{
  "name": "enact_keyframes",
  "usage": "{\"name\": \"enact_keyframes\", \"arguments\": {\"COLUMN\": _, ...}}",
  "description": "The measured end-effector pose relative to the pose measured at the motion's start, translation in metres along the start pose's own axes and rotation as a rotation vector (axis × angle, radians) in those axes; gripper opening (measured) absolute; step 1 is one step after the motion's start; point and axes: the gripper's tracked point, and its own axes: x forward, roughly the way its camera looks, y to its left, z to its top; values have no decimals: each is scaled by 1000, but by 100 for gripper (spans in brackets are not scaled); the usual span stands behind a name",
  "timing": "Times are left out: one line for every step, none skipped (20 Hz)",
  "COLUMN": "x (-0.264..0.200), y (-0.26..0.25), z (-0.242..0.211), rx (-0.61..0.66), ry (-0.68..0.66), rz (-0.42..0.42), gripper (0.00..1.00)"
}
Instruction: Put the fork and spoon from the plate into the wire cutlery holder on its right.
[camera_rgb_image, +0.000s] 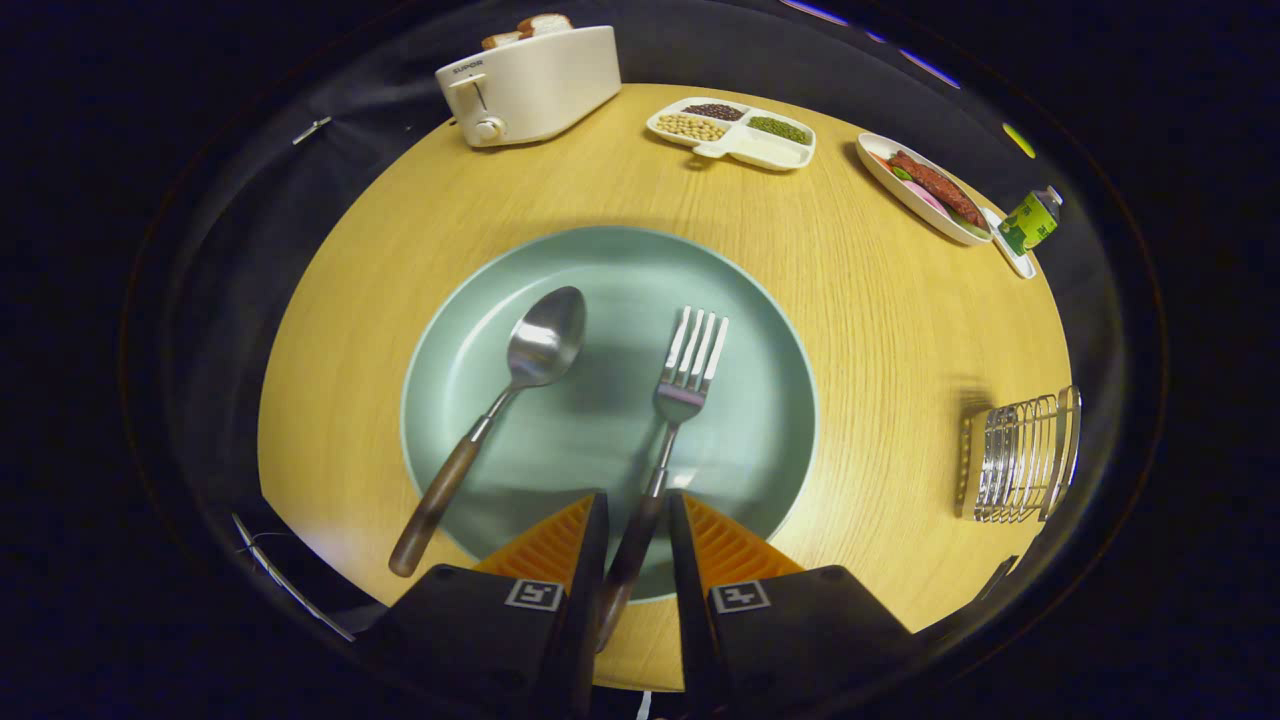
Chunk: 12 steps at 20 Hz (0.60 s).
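Note:
A pale green plate (760, 420) lies on the round wooden table just ahead of my fingers. On its left half lies a spoon (535, 350) with a brown handle that reaches over the near rim. The fork (685, 375) lies on the right half, tines pointing away. Its dark handle runs back between my two fingers. My gripper (638, 515) is closed to a narrow gap around that handle, both fingers against it. The wire cutlery holder (1020, 460) stands to the right of the plate near the table edge.
A white toaster (530, 85) with bread stands at the far left. Beyond the plate sits a divided dish of beans (735, 130). An oval dish of food (925, 185) and a green carton (1030, 220) are at the far right.

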Motion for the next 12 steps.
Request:
{"name": "enact_keyframes", "arguments": {"x": 2, "y": -2, "z": 1, "rx": 9, "ry": 5, "rz": -6, "gripper": 30}}
{"name": "enact_keyframes", "arguments": {"x": -1, "y": -5, "z": 1, "rx": 26, "ry": 4, "rz": -6, "gripper": 21}}
{"name": "enact_keyframes", "arguments": {"x": 1, "y": -1, "z": 3, "rx": 35, "ry": 2, "rz": 25, "gripper": 17}}
{"name": "enact_keyframes", "arguments": {"x": -3, "y": 3, "z": 4, "rx": 37, "ry": -7, "rz": 61, "gripper": 12}}
{"name": "enact_keyframes", "arguments": {"x": -5, "y": 5, "z": 10, "rx": 23, "ry": -33, "rz": 87, "gripper": 9}}
{"name": "enact_keyframes", "arguments": {"x": -7, "y": 2, "z": 14, "rx": 6, "ry": -60, "rz": 94, "gripper": 9}}
{"name": "enact_keyframes", "arguments": {"x": -13, "y": -2, "z": 20, "rx": 5, "ry": -91, "rz": 101, "gripper": 8}}
{"name": "enact_keyframes", "arguments": {"x": -22, "y": -4, "z": 26, "rx": 21, "ry": -125, "rz": 121, "gripper": 7}}
{"name": "enact_keyframes", "arguments": {"x": -36, "y": -6, "z": 35, "rx": 48, "ry": -158, "rz": 151, "gripper": 7}}
{"name": "enact_keyframes", "arguments": {"x": -54, "y": -6, "z": 42, "rx": 72, "ry": -188, "rz": 197, "gripper": 7}}
{"name": "enact_keyframes", "arguments": {"x": -74, "y": -11, "z": 51, "rx": 88, "ry": -220, "rz": 238, "gripper": 7}}
{"name": "enact_keyframes", "arguments": {"x": -95, "y": -23, "z": 58, "rx": 88, "ry": -251, "rz": 260, "gripper": 7}}
